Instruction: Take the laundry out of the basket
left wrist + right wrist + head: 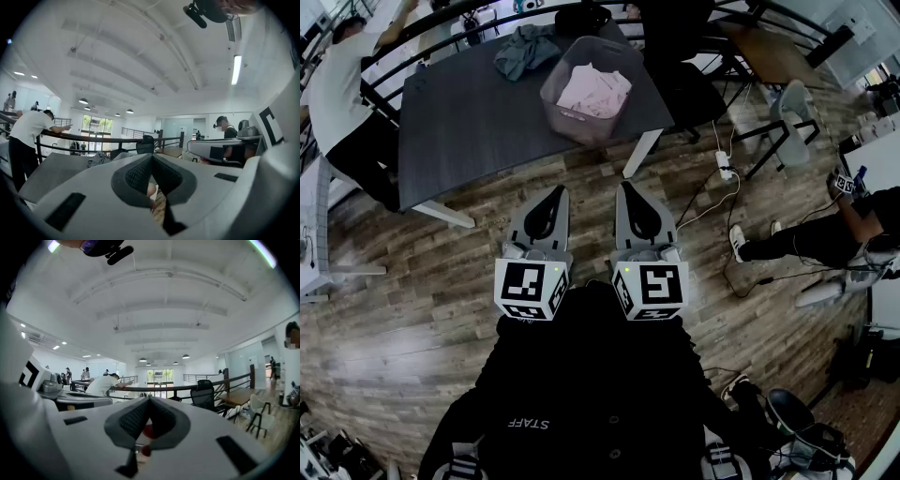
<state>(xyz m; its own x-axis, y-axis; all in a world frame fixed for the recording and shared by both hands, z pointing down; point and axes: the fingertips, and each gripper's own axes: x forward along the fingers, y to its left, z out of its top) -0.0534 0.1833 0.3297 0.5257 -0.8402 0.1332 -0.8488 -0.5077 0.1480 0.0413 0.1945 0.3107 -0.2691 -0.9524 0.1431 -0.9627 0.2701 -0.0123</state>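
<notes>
Left gripper (555, 193) and right gripper (627, 187), both pressed together and empty, point to twelve o'clock at the dark grey desk (478, 122). There the translucent plastic basket (558, 98) holds pale pink laundry (595, 92). Best to reach forward, spread one gripper, and descend from above.

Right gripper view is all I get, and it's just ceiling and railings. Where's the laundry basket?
Observer: In the head view, the translucent plastic basket stands on the dark grey table.
Operator: Is there stuff in it?
Observer: Yes, pale pink and white laundry lies inside it.
Operator: Is anything lying outside it?
Observer: A grey-green crumpled garment lies on the table beside the basket.
Operator: Is my other gripper holding something?
Observer: No. The left gripper has its jaws together with nothing between them.
</notes>
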